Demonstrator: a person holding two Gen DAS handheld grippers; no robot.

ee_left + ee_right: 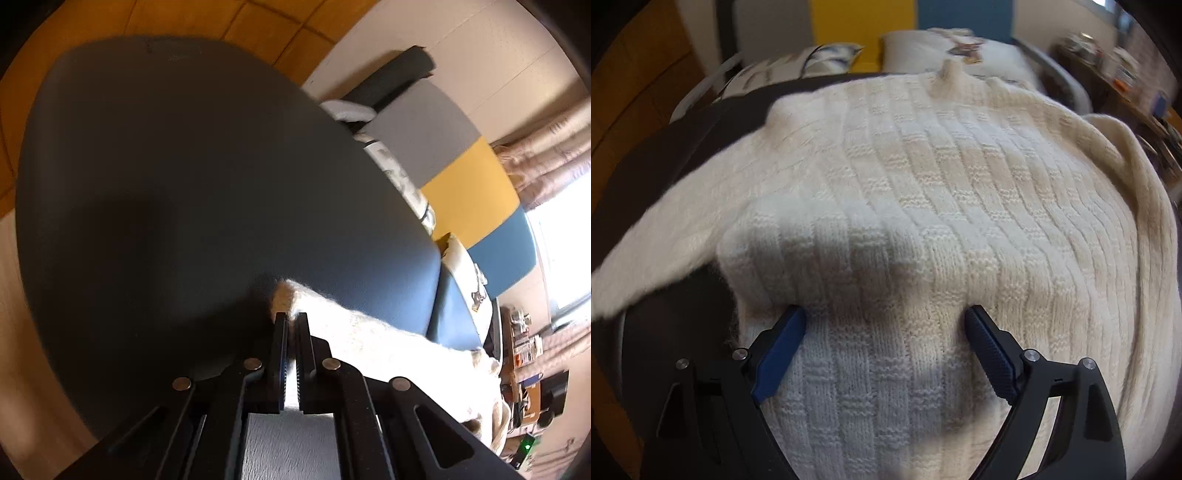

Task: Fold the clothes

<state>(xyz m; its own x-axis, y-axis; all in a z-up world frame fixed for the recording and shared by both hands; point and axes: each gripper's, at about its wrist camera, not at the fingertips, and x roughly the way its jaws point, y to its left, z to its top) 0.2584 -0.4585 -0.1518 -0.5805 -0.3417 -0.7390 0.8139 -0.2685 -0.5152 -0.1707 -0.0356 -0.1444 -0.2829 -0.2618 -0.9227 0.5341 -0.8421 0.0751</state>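
Note:
A cream knitted sweater lies spread over the dark table, filling most of the right wrist view. My right gripper stands open over its near part, fingers wide apart with a raised fold of the knit between them. One sleeve stretches out to the left. In the left wrist view the same sweater shows as a bright fuzzy strip, and my left gripper is shut on its end, lifted a little above the dark table.
Beyond the table stands a bed with pillows against a grey, yellow and blue headboard. A cluttered desk sits at the right by a bright window. Wooden floor surrounds the table's far edge.

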